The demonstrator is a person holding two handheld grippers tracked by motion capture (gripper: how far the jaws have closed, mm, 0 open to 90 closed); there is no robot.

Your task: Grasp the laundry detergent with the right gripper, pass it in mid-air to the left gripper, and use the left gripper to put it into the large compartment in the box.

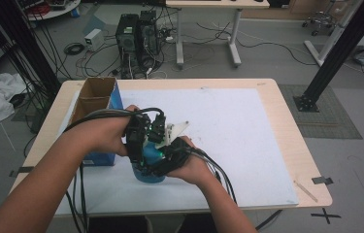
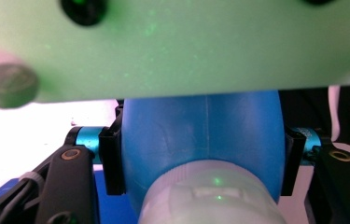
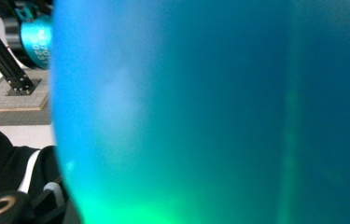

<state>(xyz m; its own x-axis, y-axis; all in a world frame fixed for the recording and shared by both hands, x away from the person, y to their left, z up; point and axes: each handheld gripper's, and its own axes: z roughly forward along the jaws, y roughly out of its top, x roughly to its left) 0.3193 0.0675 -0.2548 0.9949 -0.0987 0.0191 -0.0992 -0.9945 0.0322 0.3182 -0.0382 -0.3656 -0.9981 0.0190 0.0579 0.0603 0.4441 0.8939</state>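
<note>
**At the table's near middle, two grippers close on one blue bottle**

At about six o'clock on the white mat, close to the near edge of the wooden table, a blue bottle stands with both hands gathered round it. The left gripper comes in from nine o'clock, the right gripper from four o'clock, and the two meet over the bottle's upper part, so that only its rounded base shows below them in the high view.

In the left gripper view the bottle's blue body sits squarely between the two black jaws, one pad pressed against each flank, with a whitish cap or neck toward the camera. The jaws stand nearly as narrow as they get, clamped on the bottle. A pale green-lit plate crosses that view at twelve o'clock.

In the right gripper view the blue wall of the bottle lies right up against the lens; the jaws' contact cannot be made out there, though they are drawn fully in, and the high view shows this gripper wrapped round the bottle.

At ten o'clock from the bottle, a cardboard box stands open beside a blue carton.
</note>
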